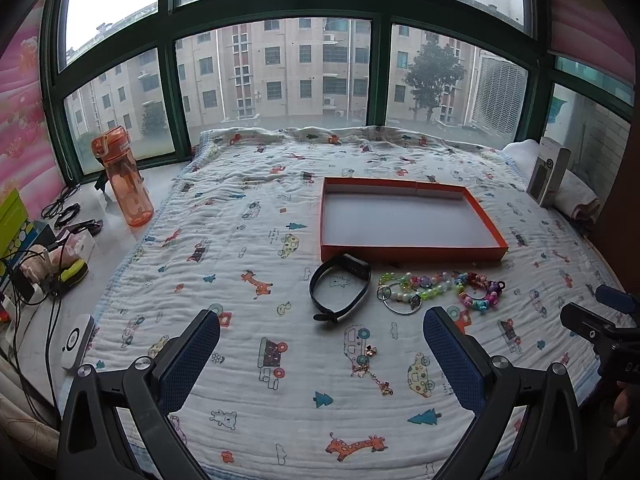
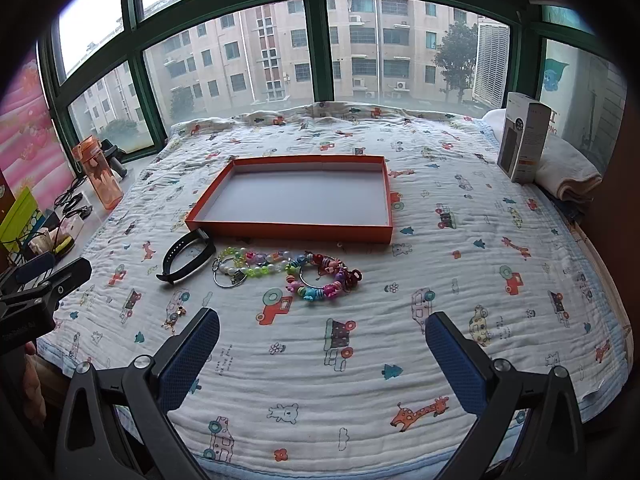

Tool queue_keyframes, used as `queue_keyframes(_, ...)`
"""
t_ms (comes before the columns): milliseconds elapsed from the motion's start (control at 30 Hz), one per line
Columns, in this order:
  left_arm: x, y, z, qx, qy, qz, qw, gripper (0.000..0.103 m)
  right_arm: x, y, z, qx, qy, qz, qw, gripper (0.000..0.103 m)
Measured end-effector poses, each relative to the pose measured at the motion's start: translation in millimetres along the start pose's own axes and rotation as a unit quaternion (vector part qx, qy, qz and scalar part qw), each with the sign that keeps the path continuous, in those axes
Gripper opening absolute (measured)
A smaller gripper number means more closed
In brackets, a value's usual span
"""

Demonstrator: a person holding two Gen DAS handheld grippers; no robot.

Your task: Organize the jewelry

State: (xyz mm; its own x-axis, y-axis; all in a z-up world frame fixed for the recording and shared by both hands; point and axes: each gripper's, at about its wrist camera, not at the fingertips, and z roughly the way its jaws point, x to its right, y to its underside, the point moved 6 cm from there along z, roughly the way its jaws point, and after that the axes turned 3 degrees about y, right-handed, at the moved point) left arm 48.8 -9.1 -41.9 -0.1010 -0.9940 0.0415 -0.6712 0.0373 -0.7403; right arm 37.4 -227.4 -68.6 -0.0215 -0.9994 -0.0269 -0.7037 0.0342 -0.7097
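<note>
An empty orange box lid [image 1: 408,250] [image 2: 288,232] lies on a cartoon-print blanket. In front of it lie a black wristband [image 1: 338,292] [image 2: 186,260], a green and pearl bead bracelet with metal rings [image 1: 412,290] [image 2: 248,266], and a colourful bead bracelet [image 1: 482,290] [image 2: 326,280]. A small gold earring pair [image 1: 370,368] [image 2: 174,318] lies nearer. My left gripper [image 1: 320,344] is open and empty, above the earrings. My right gripper [image 2: 322,344] is open and empty, short of the bracelets.
An orange water bottle [image 1: 124,178] [image 2: 98,174] stands on the left sill with cables and clutter [image 1: 48,256]. A white carton [image 1: 548,176] [image 2: 522,142] stands on folded towels [image 2: 568,172] at the right. A window runs behind.
</note>
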Motion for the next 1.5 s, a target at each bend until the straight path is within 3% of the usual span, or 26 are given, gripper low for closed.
queue_keyframes(233, -2, 0, 10, -0.006, 0.011, 0.008, 0.9999, 0.103, -1, -1, 5, -0.001, -0.007, 0.001, 1.000, 0.103)
queue_keyframes(433, -4, -7, 34, -0.009, 0.014, 0.059, 0.9981, 0.103, 0, 0, 15, -0.005, -0.019, -0.002, 1.000, 0.103)
queue_keyframes(667, 1, -20, 88, -0.033, 0.047, 0.100, 0.9933, 0.103, 3, 0, 29, -0.018, -0.029, 0.002, 0.999, 0.103)
queue_keyframes(833, 7, -29, 138, -0.063, 0.050, 0.117, 0.9898, 0.103, 9, -1, 41, -0.027, -0.034, 0.012, 0.999, 0.103)
queue_keyframes(1000, 13, -27, 177, -0.099, 0.074, 0.113, 0.9860, 0.103, 11, -5, 51, -0.031, -0.035, 0.011, 0.999, 0.103)
queue_keyframes(1333, 16, -29, 231, -0.137, 0.082, 0.129, 0.9786, 0.103, 9, -7, 72, -0.047, -0.041, 0.006, 0.998, 0.103)
queue_keyframes(1500, 14, -26, 243, -0.147, 0.106, 0.117, 0.9765, 0.089, 9, -7, 81, -0.053, -0.044, 0.006, 0.998, 0.103)
